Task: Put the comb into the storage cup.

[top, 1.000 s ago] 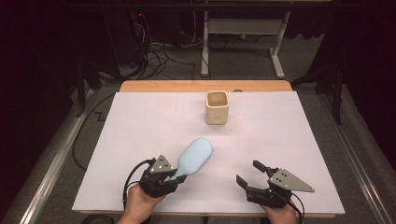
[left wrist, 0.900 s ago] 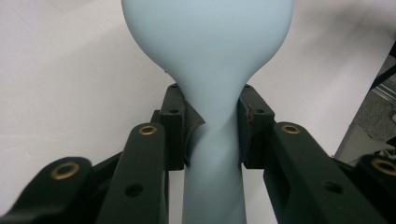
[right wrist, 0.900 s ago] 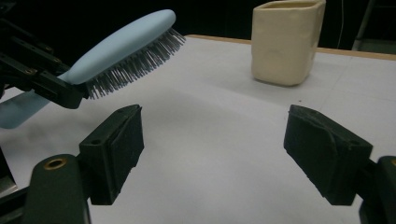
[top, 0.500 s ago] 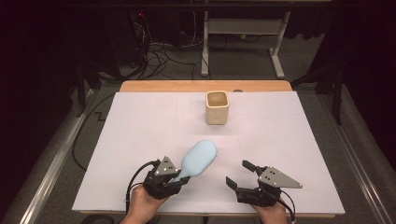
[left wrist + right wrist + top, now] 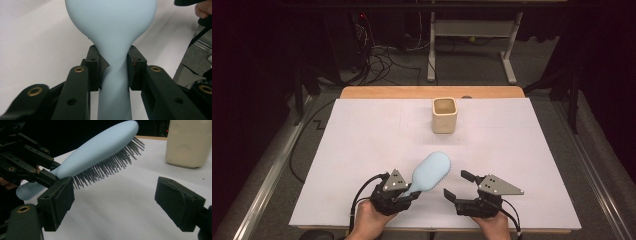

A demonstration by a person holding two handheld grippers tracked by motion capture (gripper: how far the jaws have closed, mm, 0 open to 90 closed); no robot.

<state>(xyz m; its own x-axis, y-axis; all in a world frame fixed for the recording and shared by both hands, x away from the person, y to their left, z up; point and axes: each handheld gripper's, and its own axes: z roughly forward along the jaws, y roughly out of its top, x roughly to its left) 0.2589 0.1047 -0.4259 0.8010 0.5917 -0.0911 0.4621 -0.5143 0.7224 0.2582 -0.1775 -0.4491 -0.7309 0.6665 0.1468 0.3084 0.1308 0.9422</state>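
Since a second ago the right gripper (image 5: 458, 184) has slid leftward along the near edge of the table, closing most of the gap to the pale blue hairbrush (image 5: 431, 171), which has itself drifted a little to the right in the left gripper (image 5: 404, 192). That brush hangs clear of the white table cover (image 5: 362, 140), back up and bristles down, its head angled away toward the cream square cup (image 5: 444, 115) standing well apart at the far side. Its jaws are clamped on the narrow neck where handle meets head, as the left gripper view (image 5: 113, 67) makes plain. Judging by its look, the body is smooth, hard plastic, light and stiff but likely slippery, so the waisted neck is the sound place to pinch; the thin dark bristles would flex and give no purchase. From the right gripper view the brush (image 5: 100, 148) sits just beyond that gripper's left pad, whose jaws stand wide apart and empty.
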